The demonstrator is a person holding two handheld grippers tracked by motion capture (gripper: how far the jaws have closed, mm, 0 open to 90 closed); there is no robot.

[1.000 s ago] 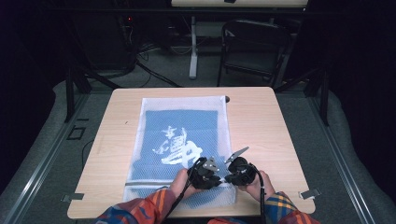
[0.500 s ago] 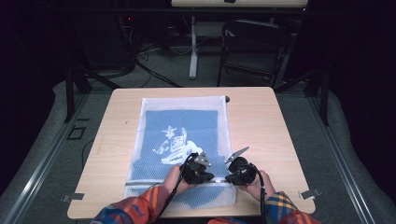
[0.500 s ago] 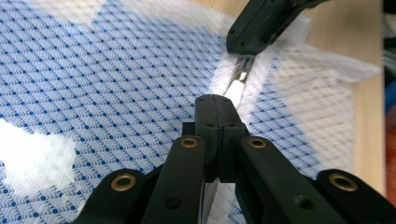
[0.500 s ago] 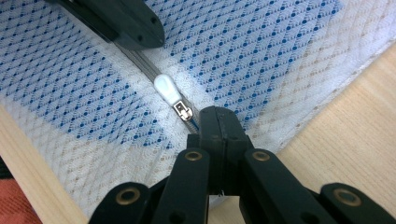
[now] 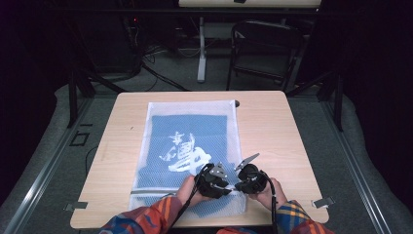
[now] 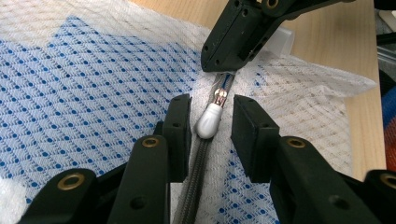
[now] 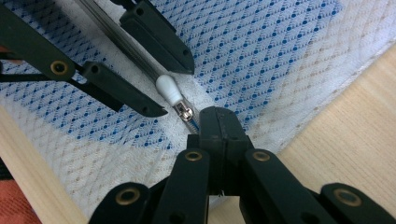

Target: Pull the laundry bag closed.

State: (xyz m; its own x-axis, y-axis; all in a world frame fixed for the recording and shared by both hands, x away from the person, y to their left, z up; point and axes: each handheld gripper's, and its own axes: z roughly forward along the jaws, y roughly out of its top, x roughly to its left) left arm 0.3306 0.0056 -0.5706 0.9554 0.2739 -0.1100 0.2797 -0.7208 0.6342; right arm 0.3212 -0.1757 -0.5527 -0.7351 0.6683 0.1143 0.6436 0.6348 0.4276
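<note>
while the right gripper [image 7: 219, 122] pinches the white mesh laundry bag [image 5: 160, 122] at its grey zipper [image 6: 194, 186], left gripper [image 6: 211, 122] jaws have just been opening, apart around the white teardrop zipper pull [image 6: 208, 122]. zipper looks nearly run home; release is left.

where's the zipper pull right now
In the left gripper view, the white zipper pull lies on the mesh bag, untouched between the left tool's open jaws.

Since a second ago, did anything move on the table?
The left hand-held gripper has just been opening its jaws; the white zipper pull lies between them, and the pads no longer press on it. In the high view, the left hand barely shifted. The right hand-held gripper stayed put, shut on the bag's zipper end. The mesh laundry bag with the blue cloth inside lies flat as before.
</note>
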